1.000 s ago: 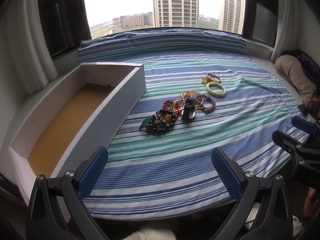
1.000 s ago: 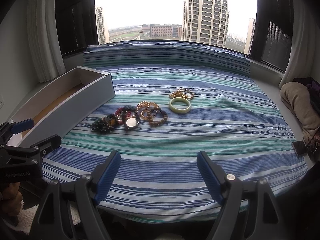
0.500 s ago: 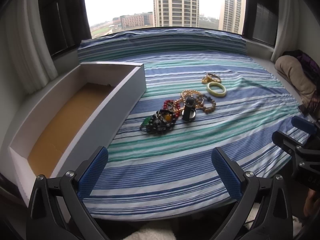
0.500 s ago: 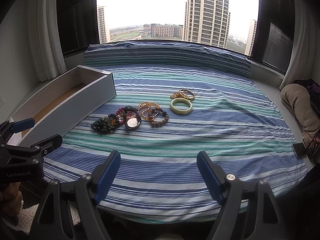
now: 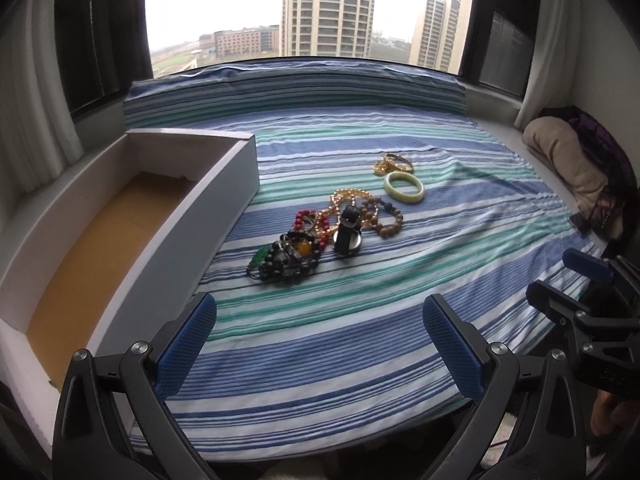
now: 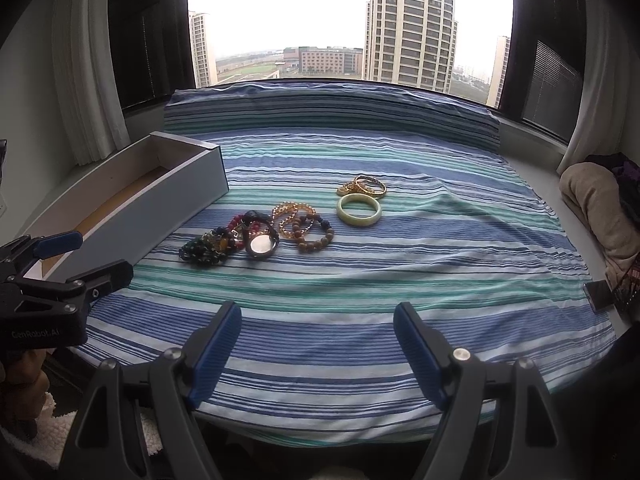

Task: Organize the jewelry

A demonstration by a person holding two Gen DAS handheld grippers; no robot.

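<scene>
Striped bedsheet (image 6: 400, 272) fills the window bay; a long white box (image 5: 132, 240) (brown floor) lies far left. Beaded bracelets (image 5: 304, 240) and a jade bangle (image 6: 359, 209) cluster mid-sheet. My left gripper (image 5: 320, 340) and right gripper (image 6: 318, 344) hover near, both spread wide.

Bright white daylight comes in through the window (image 5: 320, 8) at the top. Corners look dark. Edges bend round. The middle looks sharp.
</scene>
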